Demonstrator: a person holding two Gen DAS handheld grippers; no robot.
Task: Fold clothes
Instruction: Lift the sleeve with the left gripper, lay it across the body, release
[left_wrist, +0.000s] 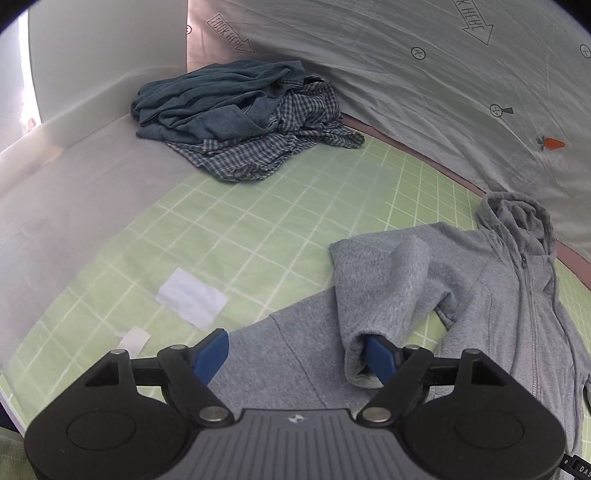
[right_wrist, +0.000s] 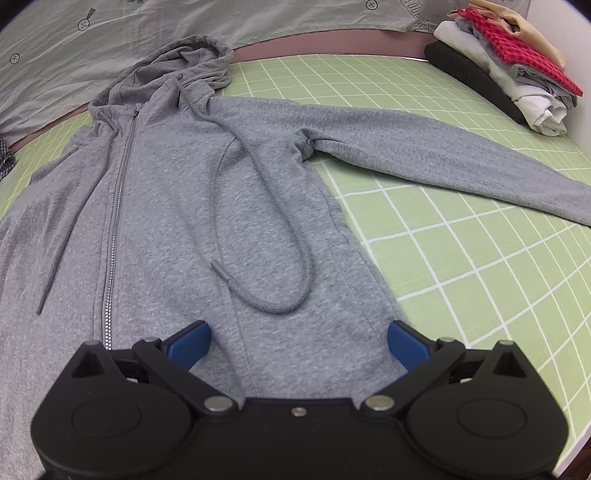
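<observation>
Fingers of the left gripper (left_wrist: 295, 356) stand spread apart; one blue pad (left_wrist: 380, 356) sits inside the cuff of a folded-in sleeve (left_wrist: 384, 295), not pressing it. Fingers of the right gripper (right_wrist: 297, 347) likewise stand apart, above the lower hem of the grey zip hoodie (right_wrist: 177, 206), clasping nothing. Hoodie lies flat, front up, on the green grid mat (right_wrist: 461, 258), its other sleeve (right_wrist: 443, 147) stretched sideways. Beyond the hoodie's folded-in sleeve: a crumpled clothes heap (left_wrist: 240, 122). Beyond its stretched sleeve: a folded stack (right_wrist: 517, 74).
</observation>
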